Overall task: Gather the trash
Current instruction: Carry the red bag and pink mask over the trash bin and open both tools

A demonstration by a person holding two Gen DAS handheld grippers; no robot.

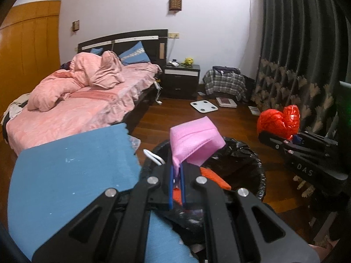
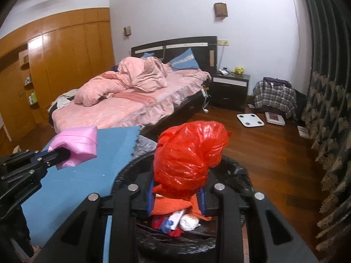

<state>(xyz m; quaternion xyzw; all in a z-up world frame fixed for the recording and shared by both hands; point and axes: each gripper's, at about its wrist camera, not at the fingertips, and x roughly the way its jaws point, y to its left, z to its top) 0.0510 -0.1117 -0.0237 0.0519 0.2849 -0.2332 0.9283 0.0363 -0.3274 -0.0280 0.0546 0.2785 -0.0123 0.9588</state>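
My left gripper (image 1: 177,171) is shut on a folded pink foam sheet (image 1: 194,141) and holds it over the near left rim of a bin lined with a black bag (image 1: 241,153). In the right wrist view the pink sheet (image 2: 76,145) shows at the left. My right gripper (image 2: 176,194) is shut on a crumpled red plastic bag (image 2: 188,153) and holds it above the bin (image 2: 237,173). The red bag (image 1: 278,120) also shows at the right in the left wrist view. Inside the bin lie orange and white scraps (image 2: 175,217).
A blue foam mat (image 1: 72,171) lies left of the bin. A bed with pink bedding (image 1: 83,96) stands behind it. A white scale (image 1: 204,105), a nightstand (image 1: 182,81) and a plaid bag (image 1: 226,83) stand across the wooden floor. Dark curtains (image 1: 296,43) hang at the right.
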